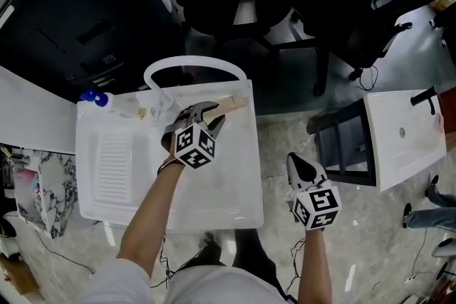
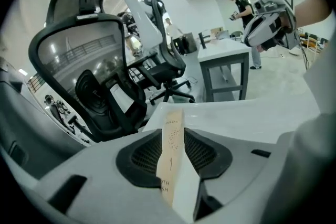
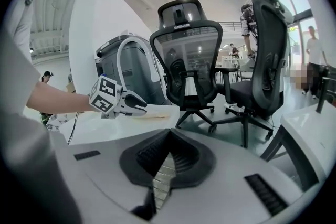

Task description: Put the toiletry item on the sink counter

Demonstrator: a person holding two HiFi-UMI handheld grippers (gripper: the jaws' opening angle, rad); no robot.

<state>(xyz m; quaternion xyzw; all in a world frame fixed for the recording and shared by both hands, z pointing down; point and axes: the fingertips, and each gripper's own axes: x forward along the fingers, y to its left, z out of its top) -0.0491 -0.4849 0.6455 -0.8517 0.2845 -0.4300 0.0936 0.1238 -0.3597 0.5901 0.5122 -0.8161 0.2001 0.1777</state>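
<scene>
Looking down in the head view, the left gripper [image 1: 211, 113] reaches over a white moulded sink counter [image 1: 239, 196] and is clenched on a slender tan cardboard box [image 1: 232, 105]. The box's far end lies at the counter's rear right rim, beside a white arched tube [image 1: 194, 67]. Whether the box touches the rim cannot be told. A ribbed drainboard [image 1: 114, 161] fills the counter's left half, and a blue-capped bottle [image 1: 93, 97] sits at its rear left corner. The right gripper [image 1: 296, 162] hangs off the counter's right side, well apart from the box. A second white basin [image 1: 403, 140] stands farther right.

Left gripper view: the ridged black pads [image 2: 142, 152] press both long faces of the box [image 2: 171, 136]. The printing is faint, and only the fragments "OTH" and "SH" can be read near its near end. A black mesh-backed office chair [image 2: 86, 55] stands behind, and the right gripper [image 2: 269, 21] shows at upper right.

Right gripper view: the jaws are pressed together with nothing between them. Beyond them the left gripper [image 3: 137, 106], with its black-and-white marker cube, holds the box level at the counter's edge, in front of two black mesh chairs [image 3: 190, 55].
</scene>
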